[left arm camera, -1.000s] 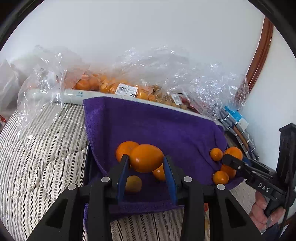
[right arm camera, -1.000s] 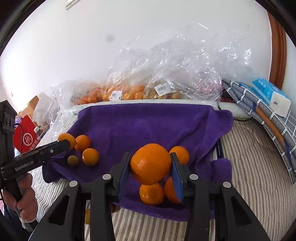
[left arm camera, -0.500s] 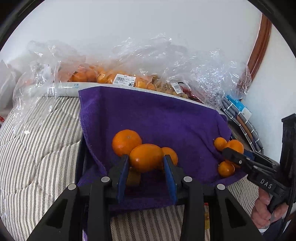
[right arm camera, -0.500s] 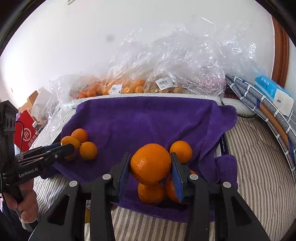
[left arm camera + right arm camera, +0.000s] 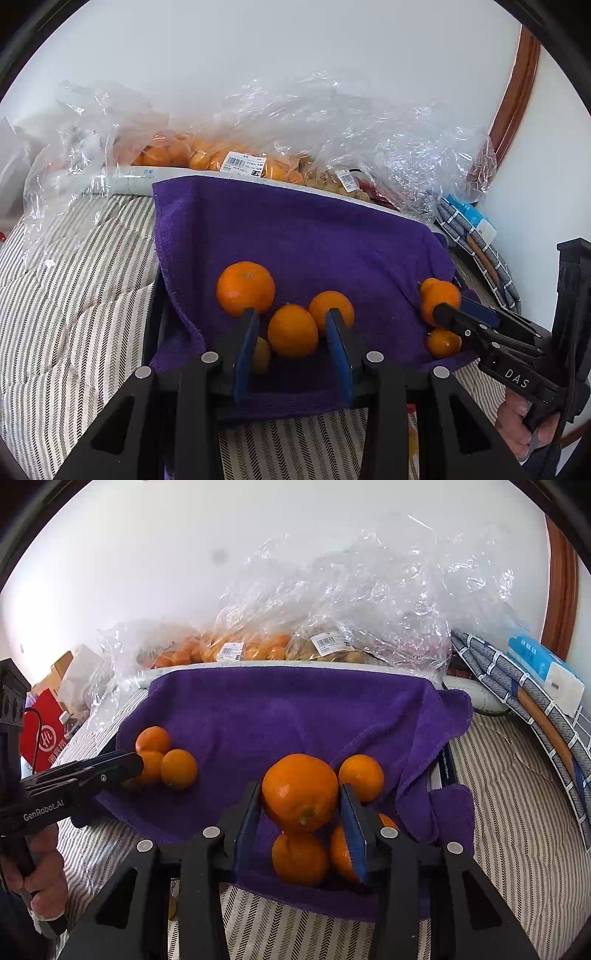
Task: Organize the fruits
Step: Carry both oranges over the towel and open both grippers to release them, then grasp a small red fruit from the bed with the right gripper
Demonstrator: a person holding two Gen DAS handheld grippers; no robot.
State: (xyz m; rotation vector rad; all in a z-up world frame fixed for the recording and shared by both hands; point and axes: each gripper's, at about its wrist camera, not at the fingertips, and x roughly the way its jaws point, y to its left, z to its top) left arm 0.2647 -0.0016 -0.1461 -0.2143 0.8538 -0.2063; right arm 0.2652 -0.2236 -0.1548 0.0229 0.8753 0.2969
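A purple towel lies over a tray on the striped bed. My left gripper is open; a small orange sits on the towel between its fingers, apart from both pads. A bigger orange and another small one lie just beyond. My right gripper is shut on a large orange, held above several oranges at the towel's right end. The left gripper also shows in the right wrist view beside its small pile.
Clear plastic bags of oranges and other fruit lie along the wall behind the towel. A folded checked cloth and a blue tissue pack lie at the right. A red bag stands at the left.
My left gripper has opened and let its small orange down onto the towel beside the other two. My right gripper still holds the large orange and has shifted slightly lower.
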